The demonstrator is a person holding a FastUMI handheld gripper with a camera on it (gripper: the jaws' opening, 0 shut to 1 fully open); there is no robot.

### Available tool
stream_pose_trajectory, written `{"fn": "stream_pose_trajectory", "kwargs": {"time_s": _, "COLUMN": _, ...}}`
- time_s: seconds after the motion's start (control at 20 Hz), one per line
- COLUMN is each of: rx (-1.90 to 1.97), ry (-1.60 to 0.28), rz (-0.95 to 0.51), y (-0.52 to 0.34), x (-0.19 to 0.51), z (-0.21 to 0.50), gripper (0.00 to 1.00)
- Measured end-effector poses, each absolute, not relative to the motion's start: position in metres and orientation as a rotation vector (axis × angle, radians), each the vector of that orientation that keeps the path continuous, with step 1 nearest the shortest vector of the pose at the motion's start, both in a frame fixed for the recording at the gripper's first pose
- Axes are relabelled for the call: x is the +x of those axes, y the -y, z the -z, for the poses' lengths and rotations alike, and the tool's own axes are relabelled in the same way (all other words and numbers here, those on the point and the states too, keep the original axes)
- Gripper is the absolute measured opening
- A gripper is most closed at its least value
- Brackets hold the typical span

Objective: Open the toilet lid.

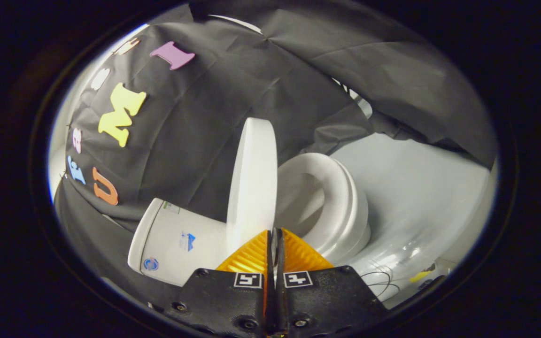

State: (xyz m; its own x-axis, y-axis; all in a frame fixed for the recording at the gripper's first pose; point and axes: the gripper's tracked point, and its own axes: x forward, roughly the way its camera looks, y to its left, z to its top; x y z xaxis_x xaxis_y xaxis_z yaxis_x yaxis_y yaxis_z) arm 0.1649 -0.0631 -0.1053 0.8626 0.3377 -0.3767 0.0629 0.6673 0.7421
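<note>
Gripper (274, 231): fingers pressed together with barely a slit between them, holding nothing that can be made out, tips at the lower edge of the lid (251, 183). Lid: plain white, edge-on, raised, at 12 o'clock just ahead of the fingers. Seat (345, 206) at 1 o'clock, tank (176, 241) at 10 o'clock. Risk: an unsupported lid could drop back onto the seat.

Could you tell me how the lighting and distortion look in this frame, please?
Gripper view: strong fisheye bending, the toilet looks tilted; glare streaks on the glossy floor; the bowl inside is shadowed; the raised lid is bright and sharp; the gripper, fingers together, is close.
</note>
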Motion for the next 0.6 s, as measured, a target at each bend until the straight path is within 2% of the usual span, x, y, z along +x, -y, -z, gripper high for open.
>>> {"fn": "stream_pose_trajectory", "kwargs": {"time_s": 0.6, "rx": 0.708, "ry": -0.476, "rz": -0.18, "y": 0.025, "x": 0.157, "z": 0.057, "gripper": 0.04}}
